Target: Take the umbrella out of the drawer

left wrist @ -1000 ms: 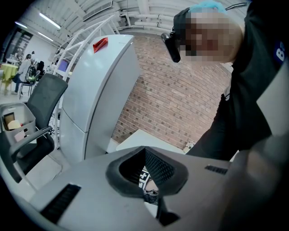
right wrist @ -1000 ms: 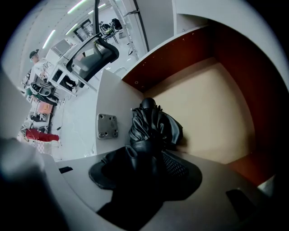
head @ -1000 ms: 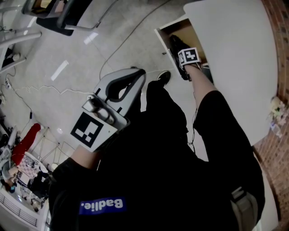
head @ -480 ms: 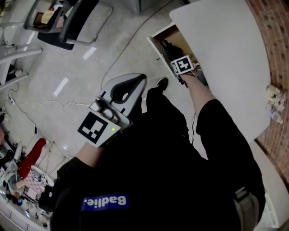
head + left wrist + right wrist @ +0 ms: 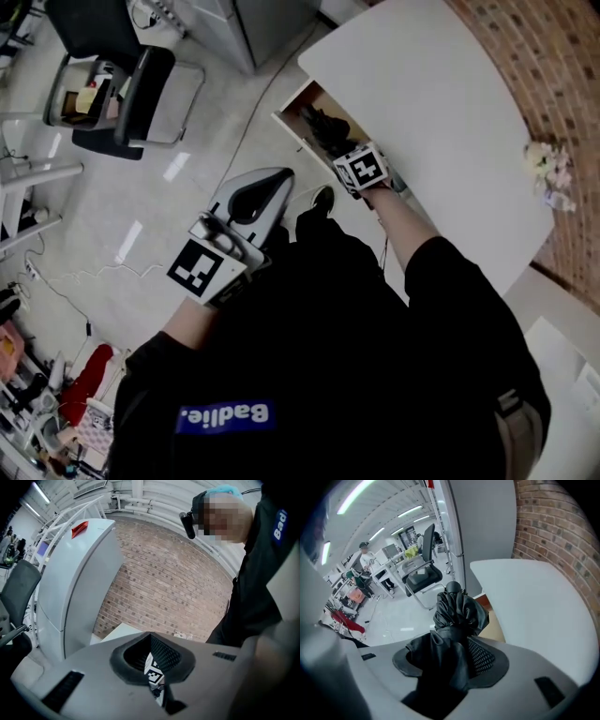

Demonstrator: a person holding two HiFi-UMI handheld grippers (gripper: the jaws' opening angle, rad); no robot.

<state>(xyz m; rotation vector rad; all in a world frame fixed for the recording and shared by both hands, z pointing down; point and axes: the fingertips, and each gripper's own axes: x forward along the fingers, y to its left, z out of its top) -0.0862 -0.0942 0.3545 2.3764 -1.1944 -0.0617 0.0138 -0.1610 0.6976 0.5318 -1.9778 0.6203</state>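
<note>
Umbrella (image 5: 457,613), black and folded, is clamped in the right gripper (image 5: 452,660) at the open drawer (image 5: 302,101) beneath the white bench (image 5: 441,112). Left gripper (image 5: 151,641) holds nothing, its jaw tips together.

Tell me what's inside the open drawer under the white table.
Bare wooden bottom shows in the drawer. The black umbrella, clamped in the right gripper, is held over it and hides part; the table covers the back. Nothing else is visible.

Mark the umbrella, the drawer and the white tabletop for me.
umbrella (image 5: 458,613), right gripper view, bunched black fabric.
drawer (image 5: 302,103), head view, bare wooden inside.
white tabletop (image 5: 441,112), head view, bare middle.
</note>
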